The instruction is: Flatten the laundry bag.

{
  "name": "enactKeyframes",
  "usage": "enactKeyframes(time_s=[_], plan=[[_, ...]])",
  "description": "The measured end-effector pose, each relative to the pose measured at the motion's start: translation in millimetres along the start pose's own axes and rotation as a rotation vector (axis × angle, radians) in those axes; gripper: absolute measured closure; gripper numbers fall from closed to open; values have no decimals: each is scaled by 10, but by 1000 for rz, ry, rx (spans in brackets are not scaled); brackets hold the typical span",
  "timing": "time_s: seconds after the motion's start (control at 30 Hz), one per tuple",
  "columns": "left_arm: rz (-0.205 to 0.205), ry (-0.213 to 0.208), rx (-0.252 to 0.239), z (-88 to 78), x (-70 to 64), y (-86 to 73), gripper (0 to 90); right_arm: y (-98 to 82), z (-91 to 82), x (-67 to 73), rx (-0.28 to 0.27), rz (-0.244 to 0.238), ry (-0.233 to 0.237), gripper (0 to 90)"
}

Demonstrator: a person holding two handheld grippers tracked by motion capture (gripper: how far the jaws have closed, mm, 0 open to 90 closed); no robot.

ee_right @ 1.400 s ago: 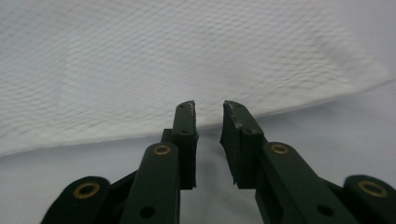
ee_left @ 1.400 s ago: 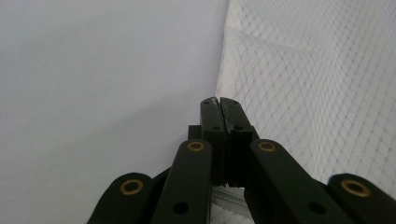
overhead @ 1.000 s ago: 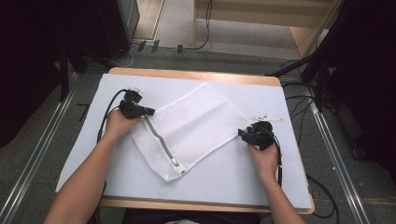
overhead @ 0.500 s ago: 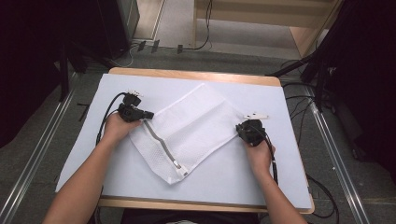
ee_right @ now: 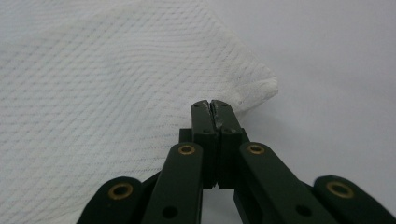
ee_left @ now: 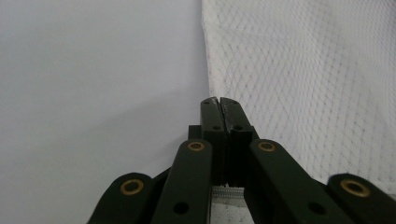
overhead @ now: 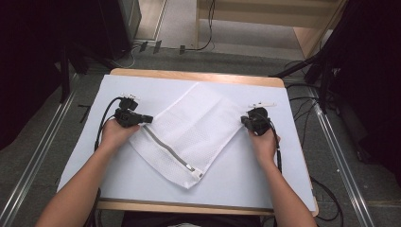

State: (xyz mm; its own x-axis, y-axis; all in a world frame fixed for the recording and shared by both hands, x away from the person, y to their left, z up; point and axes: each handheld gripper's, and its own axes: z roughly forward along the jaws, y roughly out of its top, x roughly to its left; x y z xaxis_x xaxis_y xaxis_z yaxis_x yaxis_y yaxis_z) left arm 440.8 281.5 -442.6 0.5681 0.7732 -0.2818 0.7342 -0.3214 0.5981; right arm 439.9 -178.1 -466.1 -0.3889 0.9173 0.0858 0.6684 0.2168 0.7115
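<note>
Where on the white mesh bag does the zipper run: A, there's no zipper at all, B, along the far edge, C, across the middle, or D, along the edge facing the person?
D: in the high view the grey zipper runs along the edge of the mesh bag that faces the person, from beside the left gripper down to the bag's near corner.
</note>
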Motion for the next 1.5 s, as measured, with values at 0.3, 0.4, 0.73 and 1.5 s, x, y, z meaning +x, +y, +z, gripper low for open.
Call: enactKeyframes(time_s=[0.3, 0.4, 0.73, 1.5], plan=[[-3, 3, -42, -173, -203, -192, 900, 224, 216, -30, 36, -1, 39, 900], [-12, -11, -52, -236, -251, -254, 900, 311, 266, -56, 20, 17, 51, 900], [-24, -73, -18, -317, -467, -482, 900, 572, 533, -13, 37, -14, 37, 900], [-35, 7, -24, -52, -272, 18, 664, 207, -54, 314, -4, -58, 90, 742]])
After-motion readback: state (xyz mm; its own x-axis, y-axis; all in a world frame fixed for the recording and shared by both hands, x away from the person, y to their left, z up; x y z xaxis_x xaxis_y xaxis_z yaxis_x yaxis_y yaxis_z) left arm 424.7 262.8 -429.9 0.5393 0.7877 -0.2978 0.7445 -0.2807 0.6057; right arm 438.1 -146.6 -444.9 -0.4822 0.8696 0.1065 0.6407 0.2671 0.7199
